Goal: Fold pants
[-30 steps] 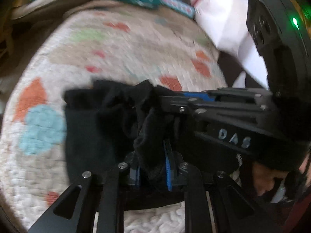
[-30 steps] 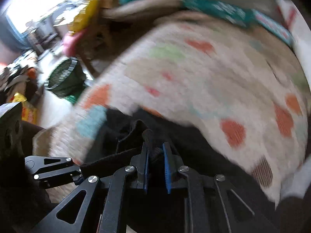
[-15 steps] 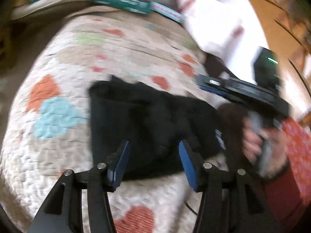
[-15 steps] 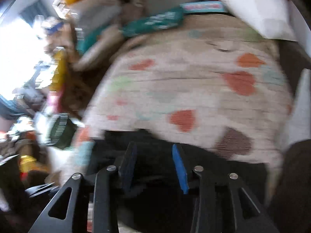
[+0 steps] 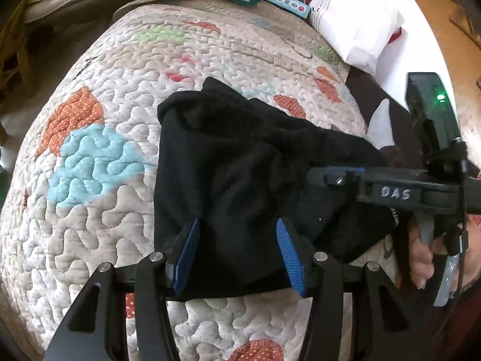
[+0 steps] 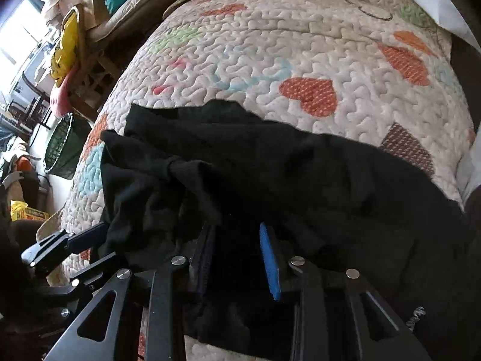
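Left wrist view: black pants (image 5: pixel 240 174), bunched and creased, on the heart-patterned quilt (image 5: pixel 99 210).
Left claw (image 5: pixel 237 252): spread wide over the pants.
Right claw (image 6: pixel 237 255): likewise spread, gripping nothing.
Basket (image 6: pixel 60 147): green, beyond the quilt's left edge; contents unclear.

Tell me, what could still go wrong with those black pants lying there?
The black pants look bunched rather than flat on the quilt, so the fold may stay lumpy. Both tongs, left tongs and right tongs, hang open right over the cloth and could snag and drag it on closing or pulling away.
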Available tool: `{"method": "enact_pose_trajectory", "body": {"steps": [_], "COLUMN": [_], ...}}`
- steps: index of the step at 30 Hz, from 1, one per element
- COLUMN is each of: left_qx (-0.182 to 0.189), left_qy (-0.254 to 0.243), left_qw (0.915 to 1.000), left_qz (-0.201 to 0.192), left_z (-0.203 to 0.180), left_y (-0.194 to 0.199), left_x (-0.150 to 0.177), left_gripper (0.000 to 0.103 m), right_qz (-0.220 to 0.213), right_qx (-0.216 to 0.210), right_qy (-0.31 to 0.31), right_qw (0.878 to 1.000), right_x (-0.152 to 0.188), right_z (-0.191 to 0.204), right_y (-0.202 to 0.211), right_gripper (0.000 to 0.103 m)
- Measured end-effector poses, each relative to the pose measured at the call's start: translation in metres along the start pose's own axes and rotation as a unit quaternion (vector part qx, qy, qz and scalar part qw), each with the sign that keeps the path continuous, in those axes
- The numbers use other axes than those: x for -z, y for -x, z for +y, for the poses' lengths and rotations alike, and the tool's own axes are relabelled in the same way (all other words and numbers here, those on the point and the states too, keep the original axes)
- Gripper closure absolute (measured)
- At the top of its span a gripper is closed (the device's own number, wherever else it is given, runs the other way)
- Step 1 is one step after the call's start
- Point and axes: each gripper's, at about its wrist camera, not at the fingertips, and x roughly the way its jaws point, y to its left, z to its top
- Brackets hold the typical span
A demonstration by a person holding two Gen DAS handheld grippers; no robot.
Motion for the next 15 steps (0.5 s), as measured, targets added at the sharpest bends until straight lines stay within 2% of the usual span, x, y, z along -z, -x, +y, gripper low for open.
{"method": "enact_pose_trajectory", "body": {"steps": [2, 3, 6, 9, 11, 15], "left_qx": [0.015, 0.019, 0.019, -0.004, -0.014, -0.007], "left_qy": [0.016, 0.02, 0.016, -0.028, -0.049, -0.048], "left_qw": [0.9997, 0.9996, 0.9995, 0.999, 0.9979, 0.9978], "left_qz": [-0.006, -0.008, -0.018, -0.034, -0.041, -0.045], "left_z": [0.007, 0.009, 0.01, -0.001, -0.005, -0.001], "left_y": [-0.002, -0.002, -0.007, -0.006, -0.006, -0.006], "left_x": [-0.001, 0.0, 0.004, 0.012, 0.017, 0.019], "left_gripper": [0.052, 0.052, 0.052, 0.052, 0.052, 0.052], "right_qz": [-0.037, -0.054, -0.068, -0.051, -0.026, 0.024], "right_qx": [0.018, 0.013, -0.034, -0.063, -0.065, -0.061], "right_qy": [0.03, 0.053, 0.098, 0.153, 0.182, 0.225], "right_qw": [0.999, 0.997, 0.992, 0.985, 0.981, 0.972], "right_x": [-0.005, -0.01, -0.03, -0.055, -0.065, -0.08], "right_z": [0.008, 0.017, 0.044, 0.082, 0.103, 0.139], "right_y": [0.013, 0.021, 0.032, 0.017, -0.001, -0.044], "right_gripper": [0.071, 0.069, 0.069, 0.069, 0.069, 0.069]}}
